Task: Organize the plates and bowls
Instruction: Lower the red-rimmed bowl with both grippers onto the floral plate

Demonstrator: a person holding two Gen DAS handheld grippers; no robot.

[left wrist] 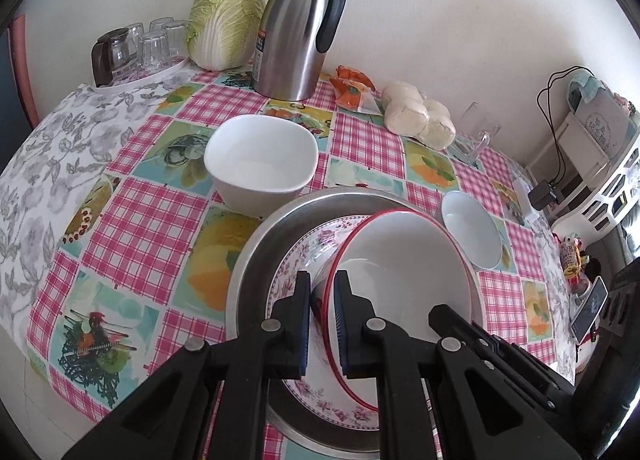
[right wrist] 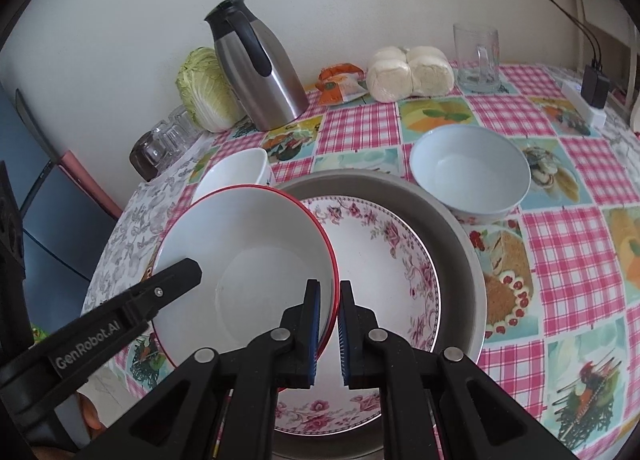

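Note:
A red-rimmed white bowl [left wrist: 400, 260] [right wrist: 248, 244] hangs tilted over a floral plate [left wrist: 304, 248] [right wrist: 380, 260], which lies in a round metal pan [left wrist: 256, 248] [right wrist: 456, 232]. My left gripper [left wrist: 322, 277] is shut on the bowl's rim on one side. My right gripper [right wrist: 330, 285] is shut on the rim on the opposite side. Whether the bowl touches the plate I cannot tell. A white square bowl [left wrist: 260, 156] [right wrist: 236, 172] stands behind the pan. Beside the pan sits a pale blue bowl [left wrist: 472, 228] [right wrist: 468, 172].
Along the wall stand a steel thermos jug [left wrist: 296, 28] [right wrist: 256, 68], a cabbage [left wrist: 226, 20], drinking glasses on a tray [left wrist: 152, 44], an orange packet [right wrist: 340, 84], bagged buns [right wrist: 408, 72] and a glass mug [right wrist: 478, 56]. A power strip with charger [right wrist: 592, 96] lies at the table's right edge.

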